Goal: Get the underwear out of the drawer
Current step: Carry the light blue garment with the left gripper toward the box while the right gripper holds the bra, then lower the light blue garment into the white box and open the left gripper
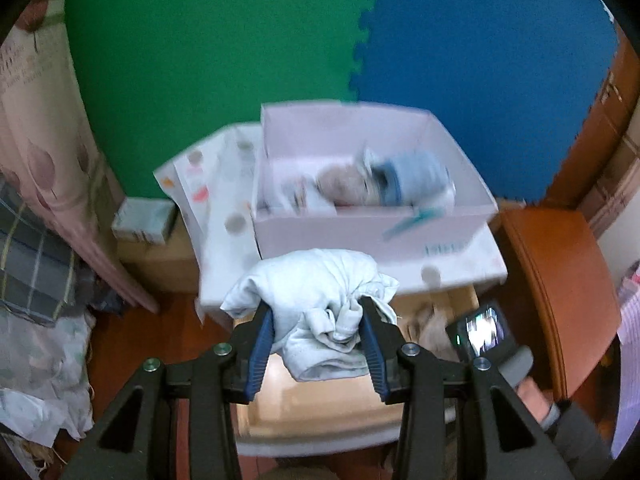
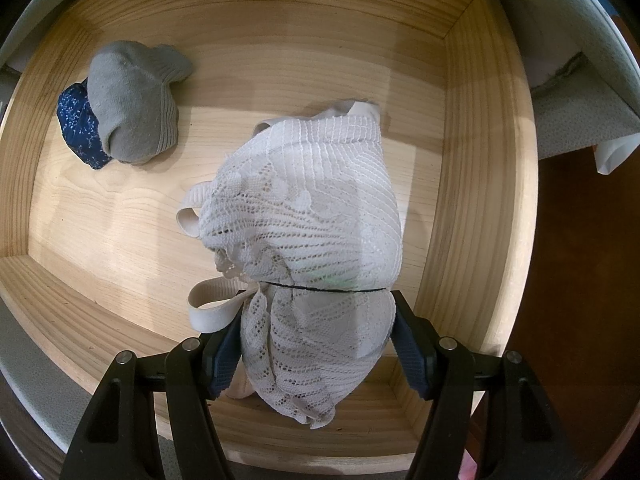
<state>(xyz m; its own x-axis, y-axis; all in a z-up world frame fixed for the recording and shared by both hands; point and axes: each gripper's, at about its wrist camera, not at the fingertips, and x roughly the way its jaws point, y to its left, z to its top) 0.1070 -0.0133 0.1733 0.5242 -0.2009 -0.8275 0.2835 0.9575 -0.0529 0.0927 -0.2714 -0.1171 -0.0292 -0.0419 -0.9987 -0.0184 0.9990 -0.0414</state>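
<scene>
My left gripper (image 1: 318, 332) is shut on a bunched pale blue-white piece of underwear (image 1: 316, 300) and holds it above the open wooden drawer (image 1: 320, 408), just in front of a white cardboard box (image 1: 360, 232). My right gripper (image 2: 316, 344) is inside the drawer (image 2: 472, 200), its jaws closed around a cream lace bra (image 2: 304, 216) that rests on the drawer floor. A grey garment (image 2: 132, 100) lies over a dark blue patterned one (image 2: 78, 124) in the drawer's far left corner. The right gripper's body (image 1: 484, 330) shows in the left wrist view.
The white box holds several rolled garments (image 1: 400, 178) and stands on a white dotted cabinet top (image 1: 224, 216). Green (image 1: 208, 40) and blue (image 1: 480, 40) foam mats lie behind. A brown wooden cabinet (image 1: 560, 280) is on the right, a pink curtain (image 1: 44, 128) on the left.
</scene>
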